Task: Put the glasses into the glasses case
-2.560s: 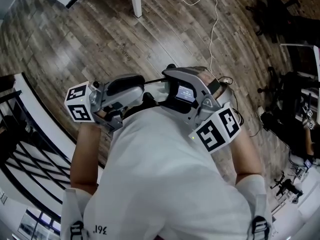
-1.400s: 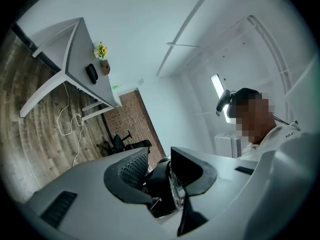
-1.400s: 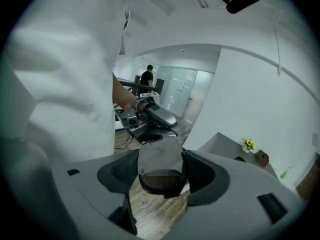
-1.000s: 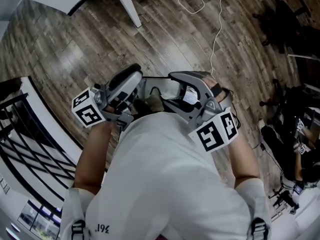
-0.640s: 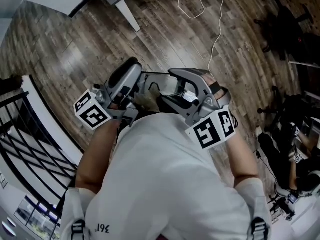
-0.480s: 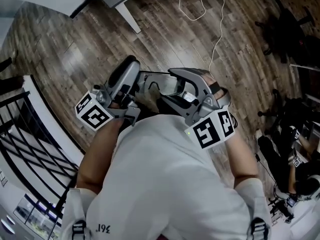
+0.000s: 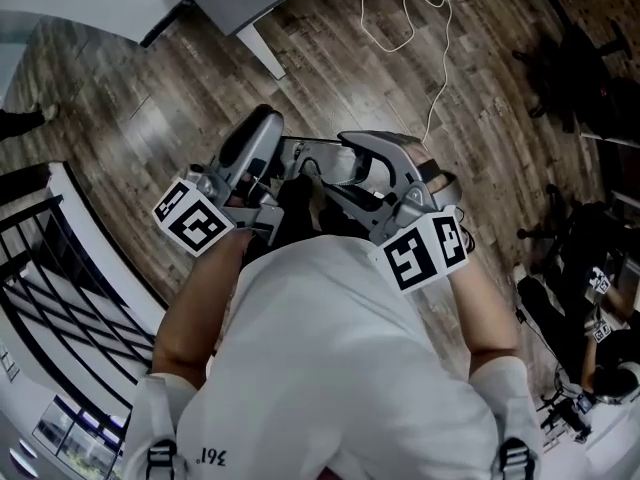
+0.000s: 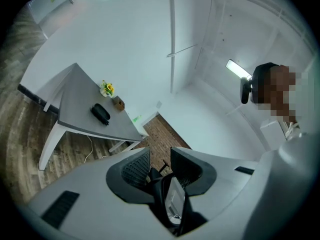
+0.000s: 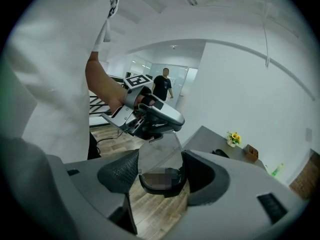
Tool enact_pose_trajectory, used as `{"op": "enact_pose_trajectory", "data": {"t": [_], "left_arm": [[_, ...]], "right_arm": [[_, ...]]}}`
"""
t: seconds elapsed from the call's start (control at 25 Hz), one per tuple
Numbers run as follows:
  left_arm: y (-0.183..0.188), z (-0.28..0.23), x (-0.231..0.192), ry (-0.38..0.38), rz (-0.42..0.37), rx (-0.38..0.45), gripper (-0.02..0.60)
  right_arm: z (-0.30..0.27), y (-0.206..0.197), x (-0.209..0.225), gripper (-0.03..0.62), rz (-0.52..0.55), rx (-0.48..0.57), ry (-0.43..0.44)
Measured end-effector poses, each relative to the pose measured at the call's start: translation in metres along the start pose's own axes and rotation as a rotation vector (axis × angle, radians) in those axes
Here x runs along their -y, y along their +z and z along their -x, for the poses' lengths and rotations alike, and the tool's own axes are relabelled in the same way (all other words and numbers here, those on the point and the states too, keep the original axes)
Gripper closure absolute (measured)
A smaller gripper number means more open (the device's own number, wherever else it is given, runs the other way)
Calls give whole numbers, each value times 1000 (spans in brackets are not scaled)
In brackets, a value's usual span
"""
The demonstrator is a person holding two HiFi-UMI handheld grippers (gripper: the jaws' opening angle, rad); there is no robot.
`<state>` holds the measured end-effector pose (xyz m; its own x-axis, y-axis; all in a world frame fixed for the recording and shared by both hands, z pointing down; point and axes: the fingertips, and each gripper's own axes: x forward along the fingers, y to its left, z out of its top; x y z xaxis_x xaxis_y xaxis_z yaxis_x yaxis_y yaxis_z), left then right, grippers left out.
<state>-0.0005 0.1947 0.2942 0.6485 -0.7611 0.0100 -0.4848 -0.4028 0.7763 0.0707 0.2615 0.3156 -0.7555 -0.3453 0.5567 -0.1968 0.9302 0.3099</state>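
Glasses (image 7: 322, 160) are off the desk (image 8: 75, 99), clamped at one end by your left hand-held gripper (image 8: 160, 166) and by a lens in your wide-set right hand-held gripper (image 9: 161, 171); glasses case (image 8: 100, 114) lies at ten o'clock from the left one, long axis ten-to-four; your left seems to face it.

The glasses (image 9: 157, 154) spanned between the left gripper (image 8: 161, 165) and the right gripper (image 9: 159, 171), one end in each one's jaws, above the floor (image 7: 150, 98). Ahead on the tabletop (image 8: 80, 109) lay the case (image 8: 100, 114), flowers (image 8: 106, 88) and a box (image 8: 118, 103) behind it.
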Motion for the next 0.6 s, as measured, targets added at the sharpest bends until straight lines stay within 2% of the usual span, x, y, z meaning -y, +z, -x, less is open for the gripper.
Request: {"op": "enact_pose_trajectory", "data": {"t": [0.4, 0.6], "left_arm": [[54, -35, -53, -71, -10, -106, 445], [71, -45, -81, -94, -14, -129, 445]], "right_arm": [[-60, 11, 55, 307, -32, -84, -61], [-91, 10, 74, 307, -23, -119, -75]]}}
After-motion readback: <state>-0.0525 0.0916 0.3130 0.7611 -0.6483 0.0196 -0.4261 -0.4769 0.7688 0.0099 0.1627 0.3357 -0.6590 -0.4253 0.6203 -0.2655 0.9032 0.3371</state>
